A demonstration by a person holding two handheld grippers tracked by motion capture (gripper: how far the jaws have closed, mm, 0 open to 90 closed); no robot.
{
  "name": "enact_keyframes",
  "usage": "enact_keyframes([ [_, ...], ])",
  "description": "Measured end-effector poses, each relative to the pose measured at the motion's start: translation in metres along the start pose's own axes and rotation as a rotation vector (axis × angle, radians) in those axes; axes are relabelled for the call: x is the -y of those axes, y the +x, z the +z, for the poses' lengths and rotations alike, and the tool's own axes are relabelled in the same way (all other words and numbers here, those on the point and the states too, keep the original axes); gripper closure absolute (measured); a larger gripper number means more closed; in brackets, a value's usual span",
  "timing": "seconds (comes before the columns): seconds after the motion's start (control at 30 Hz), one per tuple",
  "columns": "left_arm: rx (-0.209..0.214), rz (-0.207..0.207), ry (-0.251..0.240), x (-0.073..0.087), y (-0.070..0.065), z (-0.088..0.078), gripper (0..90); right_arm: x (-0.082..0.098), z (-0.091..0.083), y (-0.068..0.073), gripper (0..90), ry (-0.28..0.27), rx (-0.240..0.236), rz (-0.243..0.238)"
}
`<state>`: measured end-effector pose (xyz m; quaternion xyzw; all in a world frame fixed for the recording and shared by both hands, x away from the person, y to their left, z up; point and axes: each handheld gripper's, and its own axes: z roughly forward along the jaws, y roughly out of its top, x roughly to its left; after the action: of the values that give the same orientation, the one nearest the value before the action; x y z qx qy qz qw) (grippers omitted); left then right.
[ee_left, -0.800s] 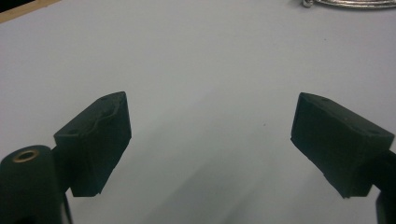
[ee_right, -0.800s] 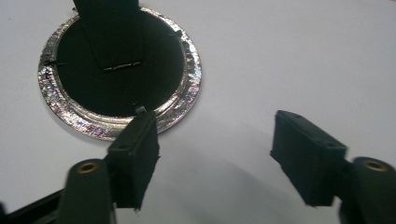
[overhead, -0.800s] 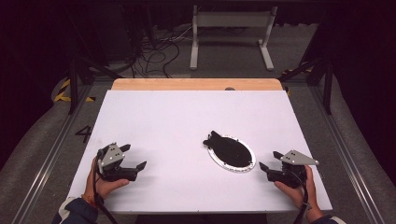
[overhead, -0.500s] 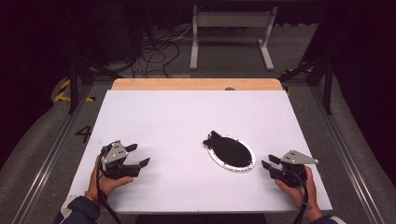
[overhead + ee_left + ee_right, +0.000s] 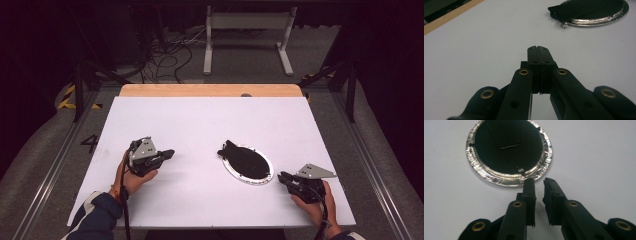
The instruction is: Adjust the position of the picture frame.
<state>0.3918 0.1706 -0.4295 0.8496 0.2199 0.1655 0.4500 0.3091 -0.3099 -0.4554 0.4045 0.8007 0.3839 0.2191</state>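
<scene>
A person's left gripper [image 5: 162, 155] has just swung to aim at the black pouch [image 5: 242, 156] on its silver dish [image 5: 231, 169], its jaws clenched on nothing, the pouch well ahead of them. The right gripper [image 5: 539, 183] has edged closer, jaws slightly parted and empty, the dish rim just beyond their tips. On the white worktop [image 5: 200, 120], a pickup looks imminent.

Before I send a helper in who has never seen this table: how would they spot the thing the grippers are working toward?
Start at the white table; right of its middle lies a silver-rimmed round dish. On it lies a black pouch, one end poking over the rim. It is the one dark, soft thing there, lying between the left gripper and the right gripper.
</scene>
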Motion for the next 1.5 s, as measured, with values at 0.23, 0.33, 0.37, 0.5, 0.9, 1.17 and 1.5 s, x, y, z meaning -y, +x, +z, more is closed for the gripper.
enact_keyframes([
  [0.23,0.065,0.001,-0.014,-0.023,-0.004,0.029,89.7,-0.003,-0.005,0.015,86.9,0.001,-0.044,-0.038],
  [0.33,0.084,0.006,-0.020,-0.030,-0.006,0.039,89.7,-0.003,-0.005,0.016,88.6,0.005,-0.050,-0.042],
  [0.37,0.091,0.005,-0.021,-0.032,-0.006,0.043,89.8,-0.002,-0.005,0.016,88.8,0.009,-0.053,-0.044],
  [0.5,0.100,0.010,-0.008,-0.035,-0.010,0.052,80.8,-0.003,-0.003,0.016,83.4,0.010,-0.055,-0.044],
  [0.9,0.050,0.012,0.035,-0.031,-0.017,0.061,26.6,-0.006,-0.004,0.015,29.4,-0.025,0.023,-0.033],
  [1.17,0.072,0.021,0.042,-0.035,-0.017,0.072,25.9,-0.006,-0.001,0.016,28.7,-0.015,0.016,-0.035],
  [1.5,0.109,0.035,0.078,-0.049,-0.019,0.100,50.4,-0.005,0.002,0.014,56.1,0.011,0.001,-0.031],
])
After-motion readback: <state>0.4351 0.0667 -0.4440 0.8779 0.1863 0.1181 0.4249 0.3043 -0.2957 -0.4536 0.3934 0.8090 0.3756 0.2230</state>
